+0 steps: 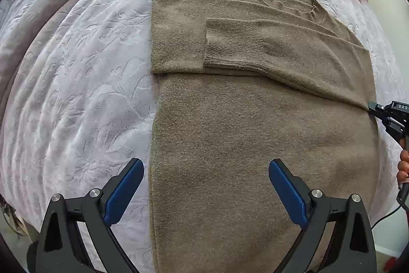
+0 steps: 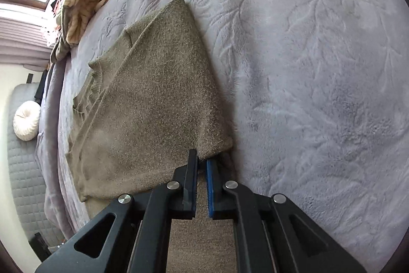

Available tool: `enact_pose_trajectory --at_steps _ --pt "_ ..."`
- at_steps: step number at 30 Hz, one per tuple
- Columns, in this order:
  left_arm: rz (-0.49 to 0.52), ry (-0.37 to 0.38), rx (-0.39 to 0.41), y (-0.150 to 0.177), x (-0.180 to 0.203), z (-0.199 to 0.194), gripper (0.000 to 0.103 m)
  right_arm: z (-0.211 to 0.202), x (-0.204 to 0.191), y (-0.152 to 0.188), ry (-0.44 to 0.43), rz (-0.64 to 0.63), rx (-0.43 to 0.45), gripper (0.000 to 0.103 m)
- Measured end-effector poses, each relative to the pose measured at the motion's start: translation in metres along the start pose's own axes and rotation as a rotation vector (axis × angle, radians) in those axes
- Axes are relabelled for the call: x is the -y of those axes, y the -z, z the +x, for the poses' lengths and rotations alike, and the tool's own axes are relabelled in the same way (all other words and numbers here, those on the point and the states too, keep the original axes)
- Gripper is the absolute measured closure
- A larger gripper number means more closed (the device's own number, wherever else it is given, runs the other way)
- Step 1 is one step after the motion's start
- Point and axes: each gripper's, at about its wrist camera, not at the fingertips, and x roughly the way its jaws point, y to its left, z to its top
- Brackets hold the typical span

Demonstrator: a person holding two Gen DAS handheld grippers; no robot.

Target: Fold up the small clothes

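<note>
A lavender embossed bedspread [image 1: 76,68] is carrying the brown knit sweater [image 1: 255,132], lying flat at centre with both sleeves folded across the chest toward 12 o'clock. The left gripper [image 1: 205,186] is hovering at 6 o'clock, jaws spread wide and empty over the lower body, while the right gripper [image 2: 202,163] is pinching the sweater's side fold at 3 o'clock, jaws nearly closed on knit. Risk, as I judge it: that thin one-sided pinch slipping or dragging the sleeves askew; only "DAS" is reading on the right gripper's housing.
</note>
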Motion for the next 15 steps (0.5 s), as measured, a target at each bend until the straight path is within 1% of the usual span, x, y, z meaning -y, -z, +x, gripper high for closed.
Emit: enact_pose_trajectory --at_steps 6,9,11,13,15 --pt "0.003 0.019 0.002 0.001 0.006 -0.005 0.005 -0.020 -0.008 0.015 0.057 -0.086 -0.034 0.094" --pt "0.004 0.026 0.008 0.001 0.008 -0.009 0.005 -0.030 -0.005 0.026 0.067 -0.086 -0.039 0.085" --pt "0.011 0.029 0.012 0.002 0.009 -0.012 0.005 -0.036 -0.002 0.035 0.055 -0.070 -0.042 0.075" --pt "0.020 0.031 0.016 0.004 0.009 -0.016 0.005 -0.040 -0.003 0.044 0.048 -0.069 -0.044 0.072" --pt "0.026 0.033 0.016 0.005 0.008 -0.018 0.005 -0.043 -0.004 0.052 0.050 -0.073 -0.049 0.072"
